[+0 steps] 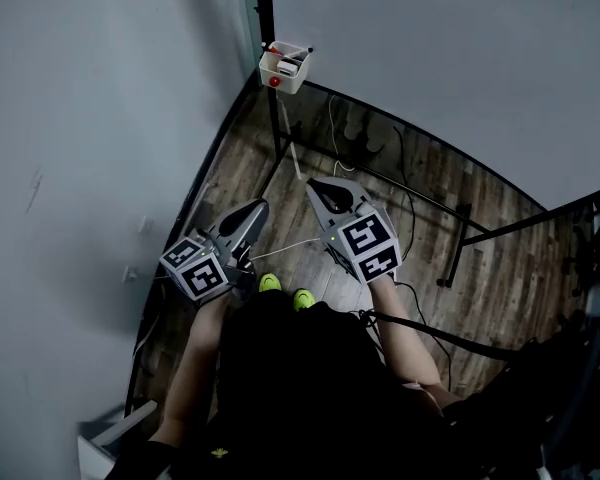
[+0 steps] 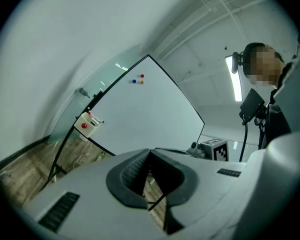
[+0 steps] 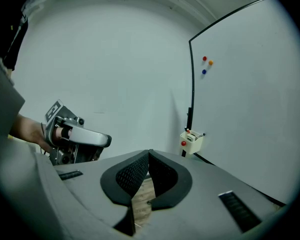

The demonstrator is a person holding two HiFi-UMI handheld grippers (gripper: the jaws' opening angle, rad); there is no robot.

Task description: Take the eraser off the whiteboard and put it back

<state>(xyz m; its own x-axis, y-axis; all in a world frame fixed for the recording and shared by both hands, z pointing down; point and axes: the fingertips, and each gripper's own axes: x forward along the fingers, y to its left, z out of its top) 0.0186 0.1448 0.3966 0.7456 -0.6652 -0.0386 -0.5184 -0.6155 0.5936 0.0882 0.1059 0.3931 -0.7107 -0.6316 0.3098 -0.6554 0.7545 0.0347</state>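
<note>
The whiteboard (image 1: 450,58) stands on a black frame ahead of me. A small cream box (image 1: 284,66) hangs at its lower left corner with a red knob and some small items inside; I cannot tell which is the eraser. That box also shows in the left gripper view (image 2: 87,124) and the right gripper view (image 3: 192,140). My left gripper (image 1: 256,208) and right gripper (image 1: 318,186) are held side by side over the floor, well short of the box. Both are shut with nothing between the jaws (image 2: 149,153) (image 3: 149,154).
Three small magnets (image 3: 206,64) sit high on the board. The board's black legs (image 1: 458,243) and loose cables (image 1: 332,133) lie on the wooden floor. A grey wall (image 1: 90,128) closes the left side. A person with a headset (image 2: 262,89) shows in the left gripper view.
</note>
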